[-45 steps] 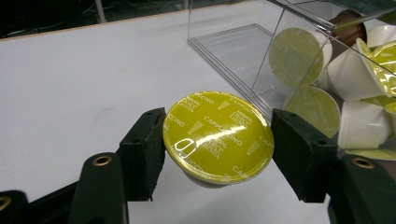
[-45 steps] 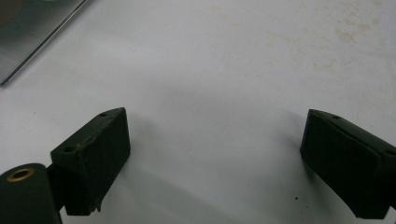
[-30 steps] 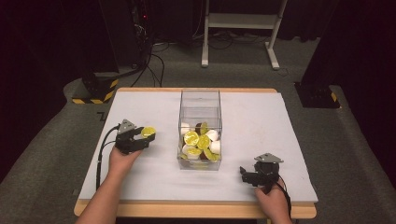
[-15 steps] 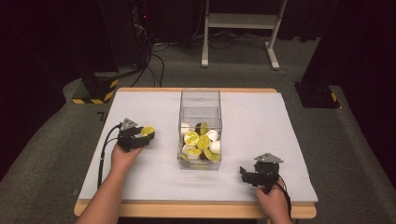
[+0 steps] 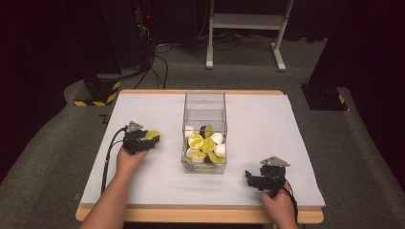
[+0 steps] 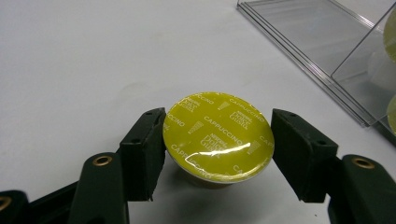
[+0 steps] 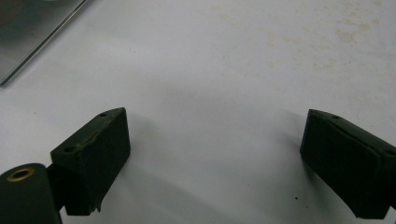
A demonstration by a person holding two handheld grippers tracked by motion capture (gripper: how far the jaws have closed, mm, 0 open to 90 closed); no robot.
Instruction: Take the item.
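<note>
While nothing is shifting from a second ago, the left gripper (image 6: 218,140) is gripping a yellow coffee capsule (image 6: 218,135) at lower centre, clear box (image 5: 204,133) waiting; the right gripper (image 7: 215,163) is gaping empty.

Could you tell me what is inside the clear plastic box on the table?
The clear plastic box holds a pile of coffee capsules: several with yellow-green lids, some white, one or two dark. Those underneath are covered by the top ones, so their number cannot be told.

Printed in white on the yellow foil lid of the capsule (image 6: 218,135): "CAPPUCCINO", repeated around it; beside that, "NESCAFÉ Dolce Gusto" logos.
</note>
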